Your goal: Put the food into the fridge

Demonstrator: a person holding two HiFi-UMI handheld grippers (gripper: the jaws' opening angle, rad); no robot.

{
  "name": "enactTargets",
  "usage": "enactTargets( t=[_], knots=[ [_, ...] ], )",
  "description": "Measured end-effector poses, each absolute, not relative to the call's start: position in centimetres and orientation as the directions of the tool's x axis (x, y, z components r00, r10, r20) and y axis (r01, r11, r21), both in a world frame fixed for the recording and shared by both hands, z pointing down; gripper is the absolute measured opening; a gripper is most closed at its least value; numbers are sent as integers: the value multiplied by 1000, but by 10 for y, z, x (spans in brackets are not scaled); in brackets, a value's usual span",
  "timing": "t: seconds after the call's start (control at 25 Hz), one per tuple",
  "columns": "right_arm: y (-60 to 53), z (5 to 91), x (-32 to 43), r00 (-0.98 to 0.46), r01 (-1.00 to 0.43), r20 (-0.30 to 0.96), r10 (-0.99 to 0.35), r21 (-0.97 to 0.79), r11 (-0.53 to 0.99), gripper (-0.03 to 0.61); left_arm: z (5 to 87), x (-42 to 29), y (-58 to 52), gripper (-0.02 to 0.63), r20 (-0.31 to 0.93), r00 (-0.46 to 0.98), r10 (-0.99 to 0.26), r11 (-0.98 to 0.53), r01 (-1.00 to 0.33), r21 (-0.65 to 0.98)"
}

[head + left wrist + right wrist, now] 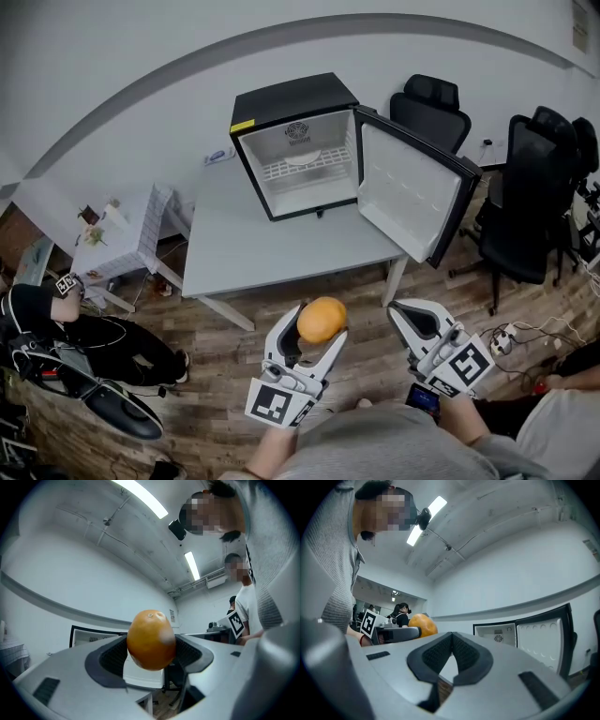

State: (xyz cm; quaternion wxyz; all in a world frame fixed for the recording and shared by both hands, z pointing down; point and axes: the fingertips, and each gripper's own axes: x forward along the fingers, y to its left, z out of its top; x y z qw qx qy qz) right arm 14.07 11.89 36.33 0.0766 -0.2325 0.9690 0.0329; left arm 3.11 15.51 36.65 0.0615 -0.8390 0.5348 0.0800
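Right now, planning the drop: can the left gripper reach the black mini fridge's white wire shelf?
Likely yes for the left gripper, once closer: the fridge door hangs open, nothing before the shelf.

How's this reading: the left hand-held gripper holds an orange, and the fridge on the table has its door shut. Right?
Not quite: the door of the fridge stands open, swung out to the right, as the head view shows. The left hand-held gripper does hold the orange, and the fridge is on the table.

Head view: white wall at 12 o'clock. Grey table at centre. Black office chairs at 2 o'clock. White side table at 9 o'clock. Wood-plank floor at 6 o'clock.
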Motion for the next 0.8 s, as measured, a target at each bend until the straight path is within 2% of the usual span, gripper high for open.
enactTargets(
  t=[0.4,0.8],
  knots=[
    [103,365,147,-884,-445,-166,-436,18,895,12,366,37,137,324,-195,408,-892,-414,-910,-12],
    [72,369,117,-875,-465,-161,-457,17,885,12,363,7,99,324,-210,430,-878,-436,-900,-18]
  ],
)
